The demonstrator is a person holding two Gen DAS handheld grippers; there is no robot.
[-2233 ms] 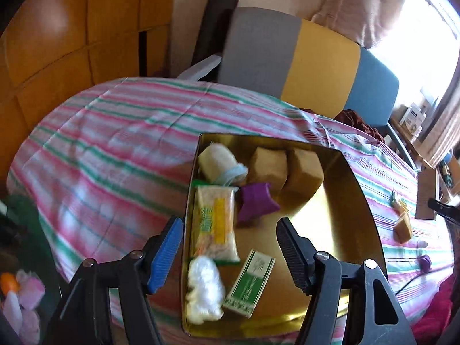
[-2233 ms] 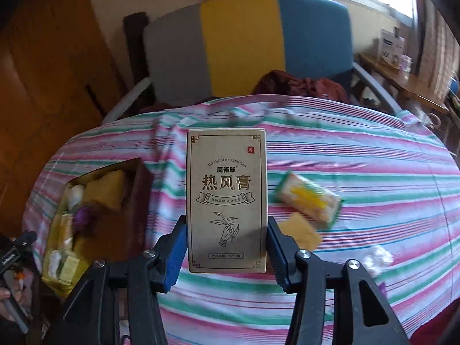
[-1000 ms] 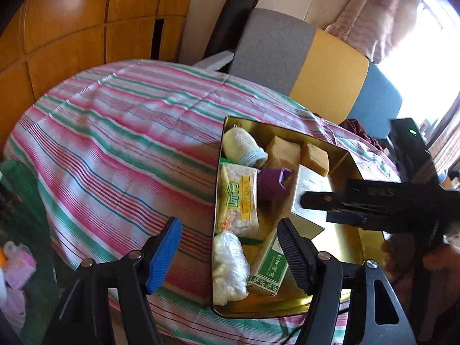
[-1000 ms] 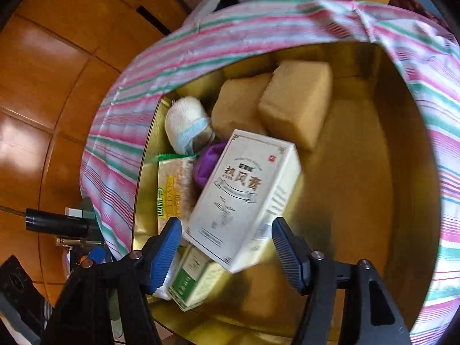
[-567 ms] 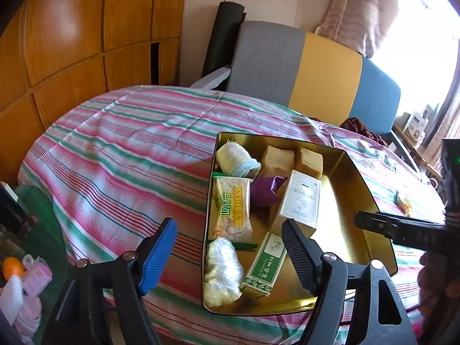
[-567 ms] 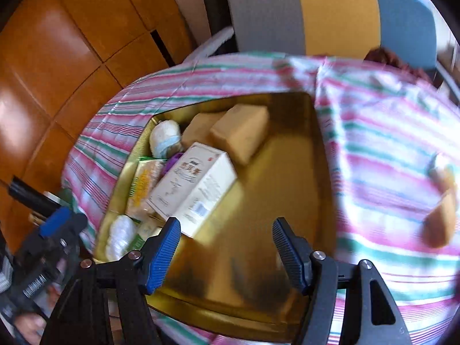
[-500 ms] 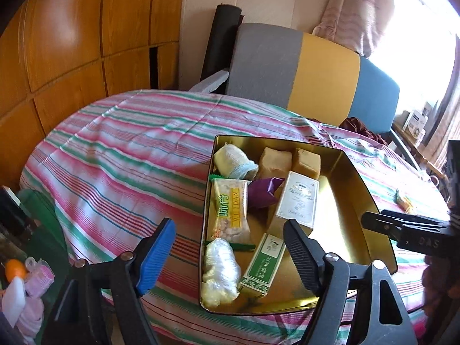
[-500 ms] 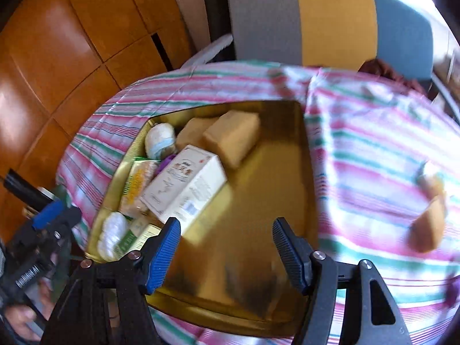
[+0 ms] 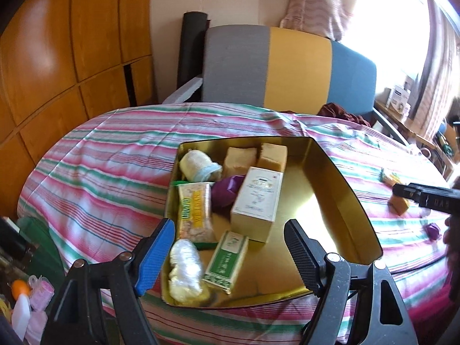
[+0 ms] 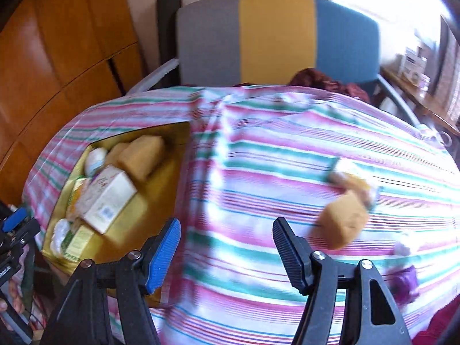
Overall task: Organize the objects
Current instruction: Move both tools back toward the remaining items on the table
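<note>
A gold tray (image 9: 339, 178) (image 10: 161, 201) on the striped tablecloth holds a beige box (image 9: 257, 198) (image 10: 107, 198), two tan blocks (image 9: 271, 155), a rolled bandage (image 9: 198, 165), a purple pouch (image 9: 224, 191), a snack packet (image 9: 194, 210), a green box (image 9: 225, 257) and a clear-wrapped bundle (image 9: 184, 267). My left gripper (image 9: 230, 256) is open and empty above the tray's near edge. My right gripper (image 10: 225, 253) is open and empty over the cloth, right of the tray. Loose on the cloth are a tan block (image 10: 340, 220), a yellow packet (image 10: 352, 179) and a purple pouch (image 10: 404, 283).
A grey, yellow and blue chair (image 9: 287, 66) stands behind the table, with dark red cloth (image 9: 342, 113) on its seat. Wooden wall panels (image 9: 57, 66) are at the left. Bottles and clutter (image 9: 26, 302) sit low at the left. A side table (image 9: 402, 109) stands by the window.
My right gripper let go of the beige box in the tray and swung right over the cloth toward the loose items. My left gripper pulled back slightly, still open.
</note>
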